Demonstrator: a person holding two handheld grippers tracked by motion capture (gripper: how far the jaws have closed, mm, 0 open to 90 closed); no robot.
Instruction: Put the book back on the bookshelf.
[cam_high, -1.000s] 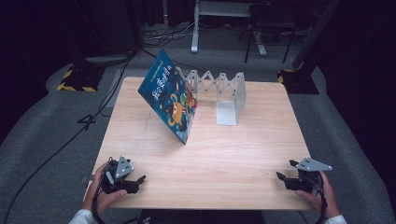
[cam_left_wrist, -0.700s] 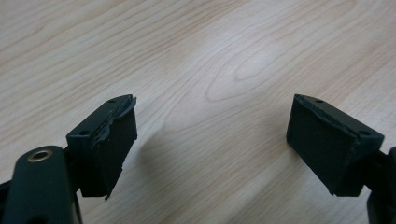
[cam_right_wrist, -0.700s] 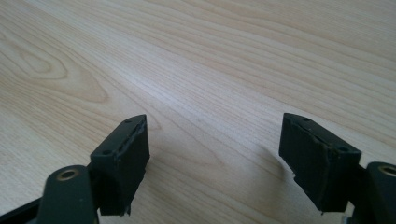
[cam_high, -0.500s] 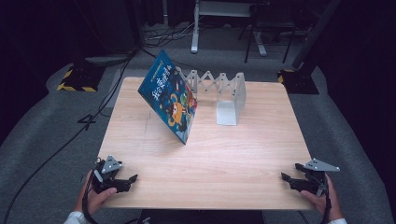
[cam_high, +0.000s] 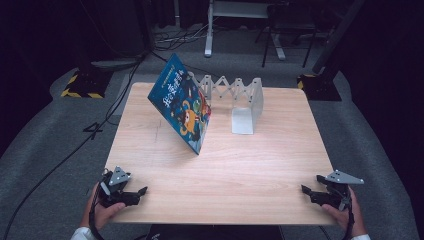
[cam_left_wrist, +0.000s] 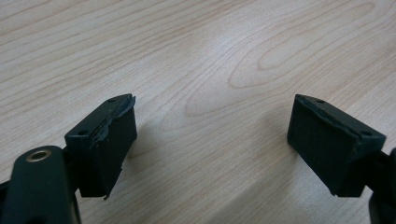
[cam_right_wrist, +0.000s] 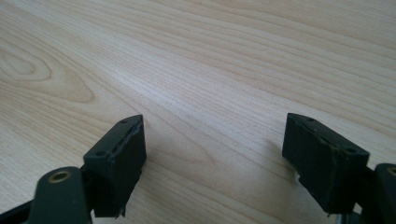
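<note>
left hand: low at near-left bench corner
left tongs: wide apart, empty, over bare wood
right tongs: near-right corner, just been opening, released, nothing between
book: tilted against rack, far centre, well apart

table: pale wood-grain top, smooth, matt w/ soft sheen
book: glossy printed paper cover
bookend rack: white-grey, smooth, looks metal
gripper pads: black, matt, rubbery, edges rough
</note>
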